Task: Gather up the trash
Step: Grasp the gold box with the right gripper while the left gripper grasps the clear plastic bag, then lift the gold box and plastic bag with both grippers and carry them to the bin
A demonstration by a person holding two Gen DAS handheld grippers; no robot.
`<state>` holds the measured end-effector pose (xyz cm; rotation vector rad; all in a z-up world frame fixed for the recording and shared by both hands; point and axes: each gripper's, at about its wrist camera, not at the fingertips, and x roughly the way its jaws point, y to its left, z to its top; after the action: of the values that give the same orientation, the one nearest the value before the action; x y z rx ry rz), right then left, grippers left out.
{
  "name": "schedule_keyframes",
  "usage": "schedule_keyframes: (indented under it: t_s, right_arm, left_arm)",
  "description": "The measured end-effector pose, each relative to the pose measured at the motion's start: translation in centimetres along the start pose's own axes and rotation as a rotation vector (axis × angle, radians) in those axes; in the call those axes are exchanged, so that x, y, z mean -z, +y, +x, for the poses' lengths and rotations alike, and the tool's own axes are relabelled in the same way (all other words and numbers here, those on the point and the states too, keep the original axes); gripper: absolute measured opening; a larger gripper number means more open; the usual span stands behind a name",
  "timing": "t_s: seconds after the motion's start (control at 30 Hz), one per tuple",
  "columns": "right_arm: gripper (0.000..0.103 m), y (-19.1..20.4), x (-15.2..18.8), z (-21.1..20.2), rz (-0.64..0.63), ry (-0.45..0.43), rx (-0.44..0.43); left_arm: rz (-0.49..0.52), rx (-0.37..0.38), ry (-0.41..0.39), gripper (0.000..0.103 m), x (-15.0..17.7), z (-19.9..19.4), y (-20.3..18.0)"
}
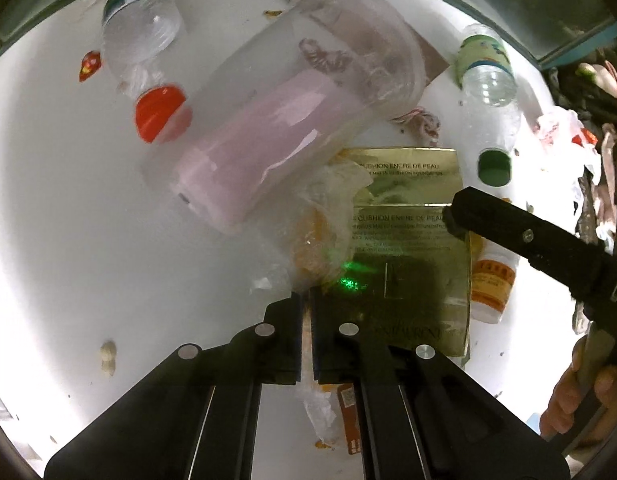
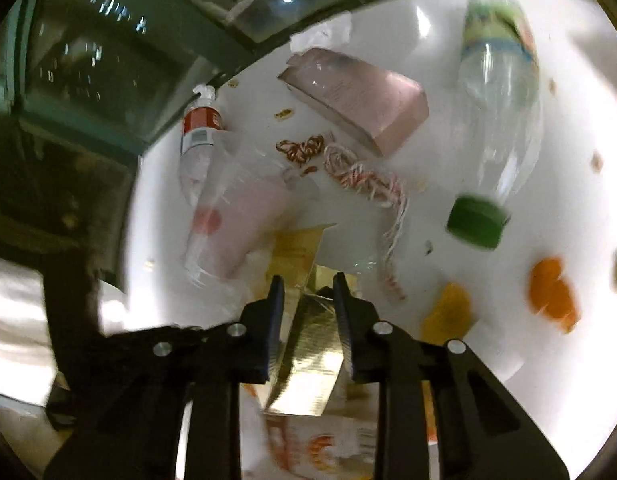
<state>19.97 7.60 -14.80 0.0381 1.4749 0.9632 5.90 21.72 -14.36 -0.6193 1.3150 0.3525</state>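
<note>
A: In the left wrist view, what is pinched by the left gripper [image 1: 306, 308]?

B: Its jaws are pressed almost together on a thin fold of clear wrapper [image 1: 328, 216], crumpled, with something orange inside. The wrapper is draped over the left edge of the gold box [image 1: 412, 216].

A: How is the box described?

B: A flat, shiny gold carton is seen lying on the white table [image 1: 48, 208], with dark print across its face and a green light spot near its lower edge. A clear cup [image 1: 284, 120] with a pink sleeve inside is laid on its side just above it, overlapping the wrapper. A red-capped bottle [image 1: 136, 28] is seen at upper left and a green-capped bottle [image 1: 488, 92] at the right. The right gripper [image 1: 458, 216] is seen reaching in from the right, its tip at the box's right edge.

A: And in the right wrist view?

B: The frame is blurred. The box [image 2: 308, 344] is seen edge-on between the fingers of the right gripper [image 2: 308, 292], tilted up. The jaws are narrowed around it; whether both pads are pressed on it cannot be told. Beyond lie the cup [image 2: 236, 224], red-and-white string [image 2: 364, 176], a pink box [image 2: 360, 96] and the green-capped bottle [image 2: 496, 92].
</note>
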Motion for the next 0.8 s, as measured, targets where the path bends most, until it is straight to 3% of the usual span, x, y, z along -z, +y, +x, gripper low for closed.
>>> schedule_keyframes:
  t_s: [0.07,0.23,0.33,0.5,0.63,0.8]
  right_arm:
    - [0.029,-0.2,0.2,0.7,0.021,0.023,0.021]
    - [0.061,1.3,1.4,2.4,-0.062,0.076,0.082]
    - [0.066,2.0,1.7,2.9,-0.078,0.076,0.105]
    - [0.064,2.6,1.3,3.8,-0.103,0.096,0.132]
    - [0.046,2.7,1.5,3.6,-0.129,0.081,0.162]
    - [0.036,2.3,1.1,3.1,-0.151,0.058,0.133]
  left_arm:
    - [0.004,-0.007,0.01,0.002,0.1,0.3,-0.1]
    - [0.014,-0.007,0.019,0.001,0.1,0.8,-0.5]
    - [-0.002,0.008,0.017,0.0,0.2,1.0,-0.3]
    - [0.005,0.011,0.02,0.0,0.4,0.8,0.0]
    - [0.001,0.008,0.039,0.0,0.7,0.9,0.4]
    - [0.027,-0.002,0.054,0.0,1.0,1.0,0.2]
